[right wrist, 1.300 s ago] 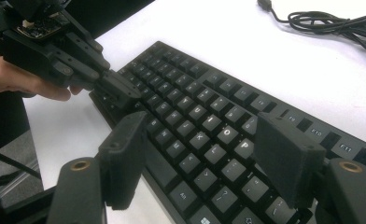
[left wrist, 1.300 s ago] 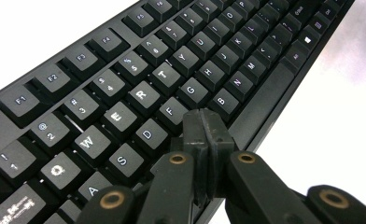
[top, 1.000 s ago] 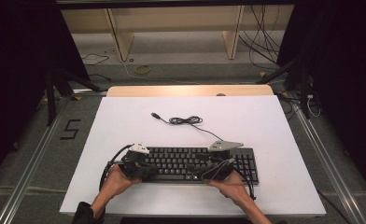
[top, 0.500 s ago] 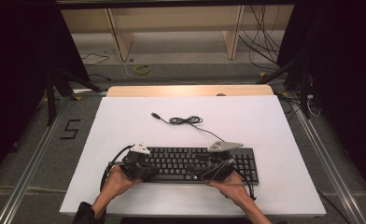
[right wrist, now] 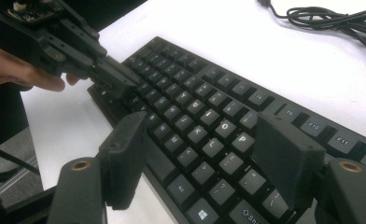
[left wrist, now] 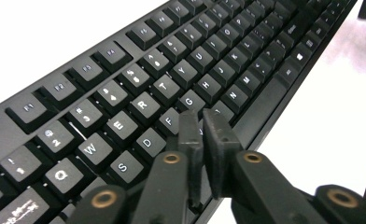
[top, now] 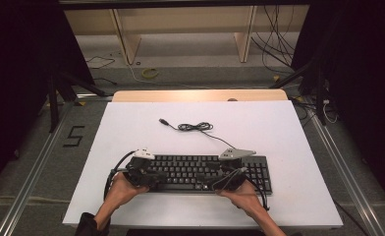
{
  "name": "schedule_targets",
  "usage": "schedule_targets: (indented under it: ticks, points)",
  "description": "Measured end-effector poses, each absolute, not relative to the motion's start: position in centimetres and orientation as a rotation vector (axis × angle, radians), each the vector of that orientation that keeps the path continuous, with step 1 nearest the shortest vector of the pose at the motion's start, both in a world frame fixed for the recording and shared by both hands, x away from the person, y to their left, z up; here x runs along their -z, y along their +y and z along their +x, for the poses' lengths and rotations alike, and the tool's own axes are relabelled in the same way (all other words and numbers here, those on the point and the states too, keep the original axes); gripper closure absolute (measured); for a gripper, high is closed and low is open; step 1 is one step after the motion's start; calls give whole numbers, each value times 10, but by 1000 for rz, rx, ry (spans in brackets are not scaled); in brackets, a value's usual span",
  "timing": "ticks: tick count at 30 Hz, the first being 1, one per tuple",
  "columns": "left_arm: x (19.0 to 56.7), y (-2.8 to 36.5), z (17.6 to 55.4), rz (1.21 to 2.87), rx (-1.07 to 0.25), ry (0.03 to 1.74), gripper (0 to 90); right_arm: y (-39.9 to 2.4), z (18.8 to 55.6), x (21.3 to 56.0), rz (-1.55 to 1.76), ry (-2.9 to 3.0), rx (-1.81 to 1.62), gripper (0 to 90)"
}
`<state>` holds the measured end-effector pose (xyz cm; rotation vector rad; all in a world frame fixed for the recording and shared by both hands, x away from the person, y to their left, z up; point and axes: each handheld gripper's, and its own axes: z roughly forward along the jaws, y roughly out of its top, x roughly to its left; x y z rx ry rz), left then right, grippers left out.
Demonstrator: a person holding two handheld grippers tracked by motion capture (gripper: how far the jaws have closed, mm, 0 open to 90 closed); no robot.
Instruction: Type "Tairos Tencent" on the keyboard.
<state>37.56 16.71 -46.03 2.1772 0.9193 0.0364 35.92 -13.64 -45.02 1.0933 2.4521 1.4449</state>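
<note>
A black keyboard lies on the white table near the front edge, and its cable runs back to a loose coil. My left gripper is shut with nothing between the jaws. Its tips sit low over the keys beside F and G; I cannot tell if they touch. My right gripper is open and hovers over the keyboard, its jaws spread wide above the keys near O and P. The left gripper points down at the keys farther along the board.
The USB plug lies at the cable's far end on the table. A wooden strip edges the table's back. Beyond it stand a shelf frame and floor cables. Bare white surface surrounds the keyboard.
</note>
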Motion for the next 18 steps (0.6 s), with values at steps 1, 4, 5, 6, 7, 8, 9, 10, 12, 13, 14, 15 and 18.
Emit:
schedule_targets:
  ticks: [1,4,5,6,7,8,9,10,12,13,14,15,18]
  points:
    - [460,168,376,2167,-32,920,822,-136,359,450,1093,2454,-1444,359]
    - [457,169,376,2144,-25,925,764,-136,359,450,1093,2452,-1447,359]
    - [456,170,377,2141,-28,926,737,-136,359,450,1092,2452,-1446,359]
    - [455,171,377,2134,-31,929,709,-136,359,450,1092,2451,-1447,359]
    - [455,171,377,2124,-29,936,686,-136,359,450,1091,2451,-1447,359]
    - [454,172,378,2117,-26,938,666,-136,359,450,1092,2451,-1447,359]
    - [453,173,378,2107,-25,947,641,-136,359,450,1092,2452,-1446,359]
    - [452,174,379,2098,-25,954,617,-136,359,450,1093,2452,-1446,359]
    - [451,176,379,2089,-27,961,594,-136,359,450,1093,2453,-1446,359]
    - [450,176,380,2082,-30,965,580,-136,359,450,1092,2452,-1446,359]
    - [450,177,380,2074,-29,972,564,-136,359,450,1092,2452,-1444,359]
    - [450,177,380,2071,-37,977,546,-136,359,450,1092,2453,-1443,359]
    - [449,179,381,2063,-44,989,499,-136,359,451,1095,2455,-1441,359]
